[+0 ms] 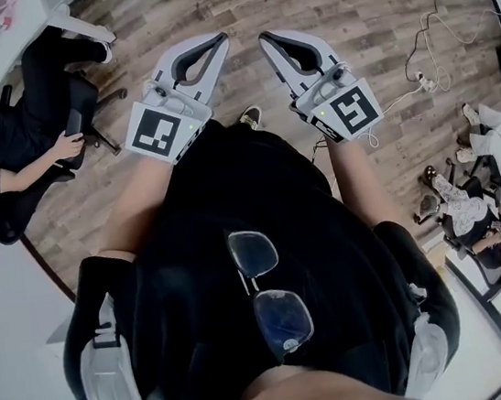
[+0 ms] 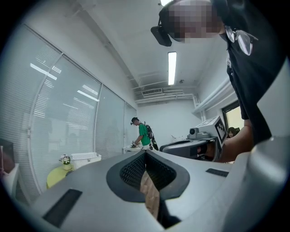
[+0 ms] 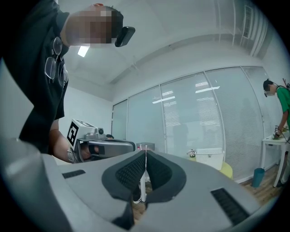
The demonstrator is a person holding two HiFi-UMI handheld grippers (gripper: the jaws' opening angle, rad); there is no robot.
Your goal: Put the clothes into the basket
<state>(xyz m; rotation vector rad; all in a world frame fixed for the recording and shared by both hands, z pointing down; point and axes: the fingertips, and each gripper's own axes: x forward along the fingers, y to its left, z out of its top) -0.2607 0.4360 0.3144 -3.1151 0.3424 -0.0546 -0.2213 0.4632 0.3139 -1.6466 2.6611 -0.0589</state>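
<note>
I hold both grippers out at chest height over a wooden floor [image 1: 362,3]. My left gripper [image 1: 220,38] is shut with nothing in it; its pads meet at the tip [image 2: 145,152]. My right gripper [image 1: 264,35] is also shut and empty, its tip [image 3: 145,152] closed. Each shows in the other's view: the right gripper [image 2: 195,144] and the left gripper [image 3: 102,146]. A white slatted basket [image 2: 85,157] stands far off by the glass wall, and the same basket [image 3: 209,157] rests beside a yellow-green seat. No clothes are in view.
A seated person in black [image 1: 10,136] is at the left on an office chair. More people [image 1: 473,200] sit at the right. A white cable [image 1: 425,59] lies on the floor. A person in a green shirt [image 2: 144,134] stands at a small white table [image 3: 276,145].
</note>
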